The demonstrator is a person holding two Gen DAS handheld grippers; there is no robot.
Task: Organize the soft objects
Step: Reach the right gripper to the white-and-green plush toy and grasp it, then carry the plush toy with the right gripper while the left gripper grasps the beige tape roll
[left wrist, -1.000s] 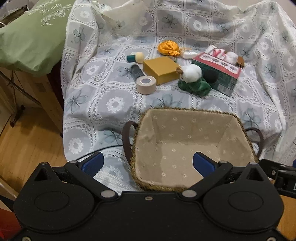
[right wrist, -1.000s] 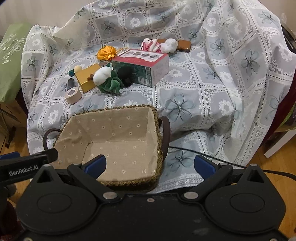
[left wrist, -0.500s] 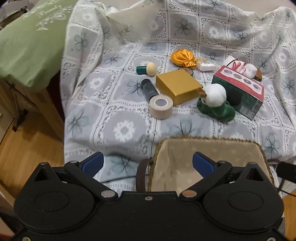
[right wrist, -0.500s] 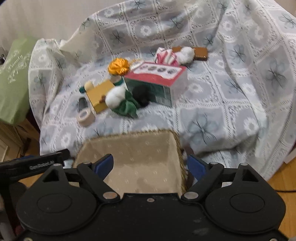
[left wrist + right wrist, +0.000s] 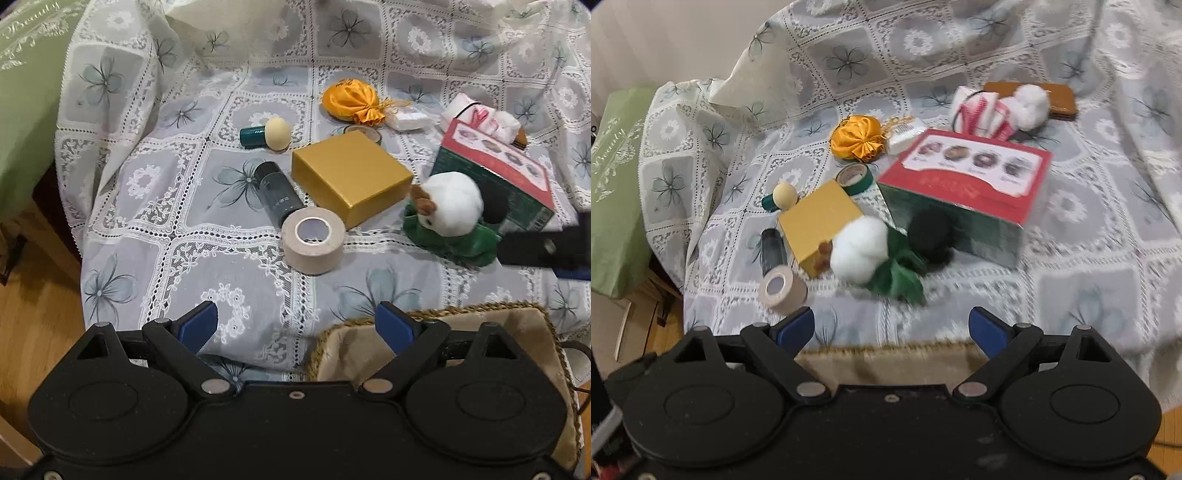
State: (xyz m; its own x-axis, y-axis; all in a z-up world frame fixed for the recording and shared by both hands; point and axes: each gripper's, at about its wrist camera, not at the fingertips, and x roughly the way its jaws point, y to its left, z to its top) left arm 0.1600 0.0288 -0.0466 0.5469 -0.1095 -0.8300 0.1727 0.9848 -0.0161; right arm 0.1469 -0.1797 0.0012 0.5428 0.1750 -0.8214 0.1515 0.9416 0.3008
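Grippers, left narrowing and right widening, are held empty above the basket. Plush toy is wedged between gold box and red carton; neighbours could be snagged.

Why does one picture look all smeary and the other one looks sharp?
Right wrist view: motion blur smears the white and green plush toy, the red box and the lace cloth. Left wrist view: mostly sharp, though the fisheye lens bends the edges.
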